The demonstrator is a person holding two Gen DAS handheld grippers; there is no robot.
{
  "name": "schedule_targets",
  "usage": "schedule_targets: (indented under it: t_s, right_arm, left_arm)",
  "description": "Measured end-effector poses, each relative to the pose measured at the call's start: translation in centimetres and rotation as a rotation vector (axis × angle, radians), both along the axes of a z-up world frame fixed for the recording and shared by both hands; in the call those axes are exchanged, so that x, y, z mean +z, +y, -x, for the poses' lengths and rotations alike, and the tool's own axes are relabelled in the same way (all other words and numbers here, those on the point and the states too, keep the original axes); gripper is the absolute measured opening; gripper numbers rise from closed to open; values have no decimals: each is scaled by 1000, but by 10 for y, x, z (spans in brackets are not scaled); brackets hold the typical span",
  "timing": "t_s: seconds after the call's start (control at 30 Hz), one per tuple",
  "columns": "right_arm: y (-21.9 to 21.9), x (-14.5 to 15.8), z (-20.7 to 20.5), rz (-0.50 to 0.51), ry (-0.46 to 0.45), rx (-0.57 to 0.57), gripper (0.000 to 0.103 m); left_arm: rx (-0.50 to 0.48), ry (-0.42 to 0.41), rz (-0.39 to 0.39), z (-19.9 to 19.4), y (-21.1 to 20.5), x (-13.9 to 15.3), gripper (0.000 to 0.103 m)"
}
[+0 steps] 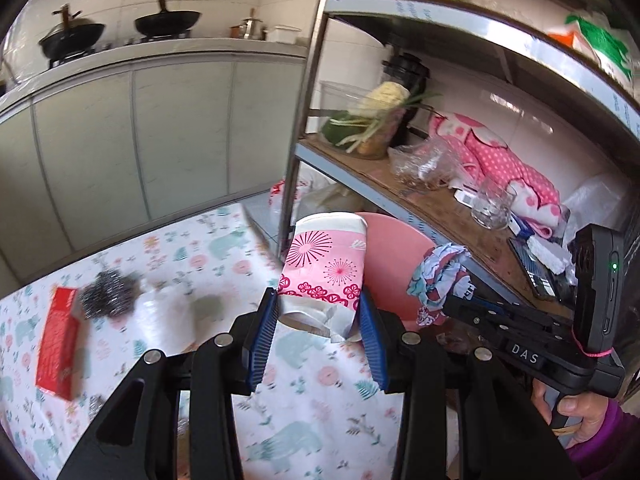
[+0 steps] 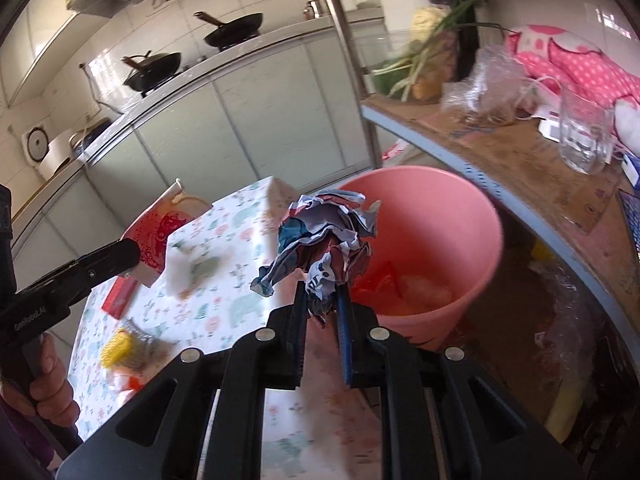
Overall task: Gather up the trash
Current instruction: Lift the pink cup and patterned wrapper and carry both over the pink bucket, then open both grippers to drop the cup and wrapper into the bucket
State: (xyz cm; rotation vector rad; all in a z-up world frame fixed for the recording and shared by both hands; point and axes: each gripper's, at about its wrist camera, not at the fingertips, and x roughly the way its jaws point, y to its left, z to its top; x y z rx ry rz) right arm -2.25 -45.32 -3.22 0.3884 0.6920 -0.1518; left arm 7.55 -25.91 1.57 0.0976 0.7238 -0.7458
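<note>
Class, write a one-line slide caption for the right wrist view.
Right gripper holds crumpled printed paper just before the pink bin, while the left gripper carries a pink paper cup.

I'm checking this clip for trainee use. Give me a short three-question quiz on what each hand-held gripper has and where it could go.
1. True or false: the left hand-held gripper holds a red box.
2. What is clamped in the right hand-held gripper? A) steel wool B) crumpled printed paper C) a glass
3. Which container beside the table looks like the drop spot?

Key
1. False: it grips a pink patterned paper cup; the red box lies on the table.
2. B, the crumpled printed paper.
3. The pink bucket, which already holds some scraps.
</note>
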Motion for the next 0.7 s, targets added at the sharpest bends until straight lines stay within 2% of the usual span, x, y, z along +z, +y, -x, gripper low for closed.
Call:
schedule_targets:
  t_s: [0.37,0.7]
  right_arm:
    - [-37,-23,-14,0,30,-55,14]
    - [-47,-33,-25,13,43,-66,14]
  left_arm:
    - [-65,39,-89,-17,-83,-29,40]
    - [-69,64,-136,-29,-114,-49,40]
